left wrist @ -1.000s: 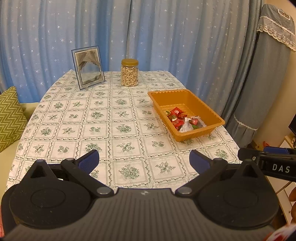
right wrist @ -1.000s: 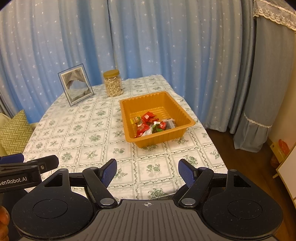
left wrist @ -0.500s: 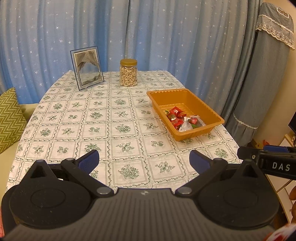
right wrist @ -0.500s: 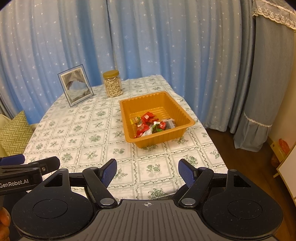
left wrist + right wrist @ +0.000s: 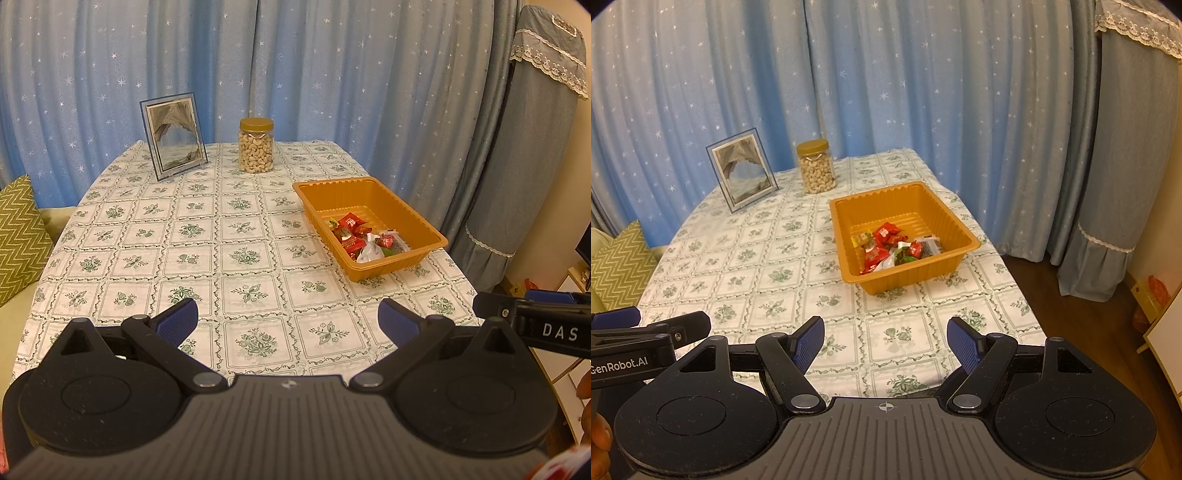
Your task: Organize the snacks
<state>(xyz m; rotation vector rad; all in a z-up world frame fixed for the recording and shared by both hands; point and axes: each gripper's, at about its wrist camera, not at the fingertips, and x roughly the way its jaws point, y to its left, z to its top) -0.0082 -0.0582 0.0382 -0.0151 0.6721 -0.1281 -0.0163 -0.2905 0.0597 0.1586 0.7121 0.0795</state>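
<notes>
An orange tray (image 5: pixel 436 236) (image 5: pixel 967 240) sits on the right side of the table, with several wrapped snacks (image 5: pixel 364 240) (image 5: pixel 892 245), mostly red, lying in its near end. A clear jar of cashews (image 5: pixel 256 146) (image 5: pixel 816 167) with a gold lid stands upright at the far end of the table. My left gripper (image 5: pixel 288 321) hangs open over the table's near edge with nothing between its blue pads. My right gripper (image 5: pixel 886 341) is open too, empty, well short of the tray. Each gripper shows at the edge of the other's view.
A framed picture (image 5: pixel 173 134) (image 5: pixel 741 169) stands at the far left of the table beside the jar. The table wears a green floral tablecloth (image 5: pixel 207 236). Blue starred curtains (image 5: pixel 332 74) hang behind. A green zigzag cushion (image 5: pixel 18 236) lies at the left.
</notes>
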